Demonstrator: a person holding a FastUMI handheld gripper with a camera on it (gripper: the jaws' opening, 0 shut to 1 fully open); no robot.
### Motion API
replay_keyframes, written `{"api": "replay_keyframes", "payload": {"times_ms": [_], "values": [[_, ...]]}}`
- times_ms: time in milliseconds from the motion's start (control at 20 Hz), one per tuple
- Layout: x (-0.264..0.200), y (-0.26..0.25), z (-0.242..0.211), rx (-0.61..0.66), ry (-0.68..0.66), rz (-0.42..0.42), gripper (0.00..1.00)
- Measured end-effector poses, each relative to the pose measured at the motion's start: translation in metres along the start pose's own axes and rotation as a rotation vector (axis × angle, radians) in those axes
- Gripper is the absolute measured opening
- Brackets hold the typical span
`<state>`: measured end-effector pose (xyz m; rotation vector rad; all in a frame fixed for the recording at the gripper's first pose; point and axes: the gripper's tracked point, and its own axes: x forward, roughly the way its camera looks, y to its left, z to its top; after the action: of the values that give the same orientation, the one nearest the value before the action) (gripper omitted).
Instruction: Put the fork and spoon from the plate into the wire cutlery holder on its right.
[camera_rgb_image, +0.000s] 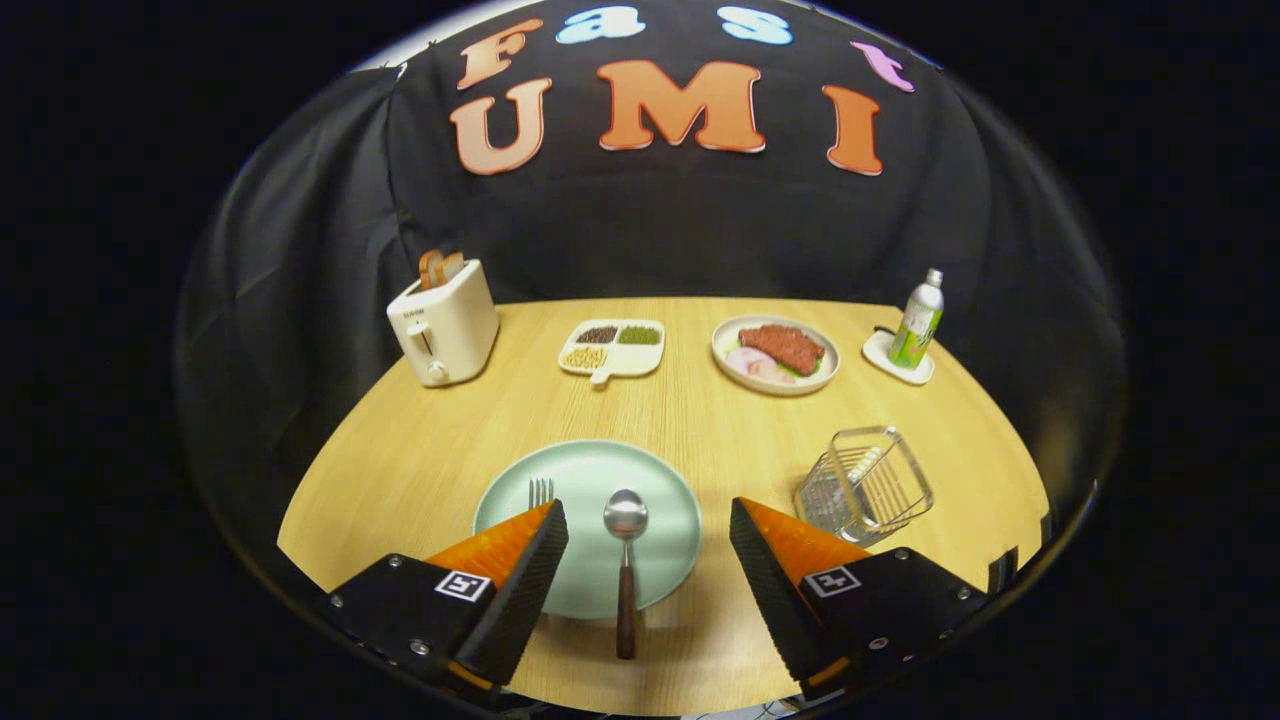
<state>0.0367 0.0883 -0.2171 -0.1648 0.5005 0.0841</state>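
The claw hung wide apart low in the frame, the spoon lying between its fingers, handle overhanging the green plate's near rim. The fork's tines peeked above the left finger. The wire cutlery holder stood lower right, bare counter around it.

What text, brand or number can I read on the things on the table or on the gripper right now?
On the cream toaster: a small dark mark on its front, too small to read.
On the green-and-white bottle: label too blurred to read.
On the gripper, open with the brown-handled spoon lying between its fingers: square black-and-white code tags, no words.
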Motion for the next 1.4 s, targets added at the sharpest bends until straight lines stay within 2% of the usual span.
{"api": "replay_keyframes", "payload": {"times_ms": [200,400,650,750,1050,1150,1400], "values": [[0.024,0.007,-0.025,-0.076,0.089,-0.022,0.90],[0.030,0.013,-0.042,-0.138,0.153,-0.021,0.73],[0.036,0.020,-0.060,-0.141,0.222,-0.018,0.38],[0.038,0.021,-0.065,-0.143,0.245,-0.021,0.32],[0.044,0.016,-0.077,-0.155,0.283,-0.045,0.32],[0.042,0.015,-0.076,-0.141,0.288,-0.042,0.12],[0.034,0.012,-0.069,-0.129,0.297,-0.010,0.05]]}}
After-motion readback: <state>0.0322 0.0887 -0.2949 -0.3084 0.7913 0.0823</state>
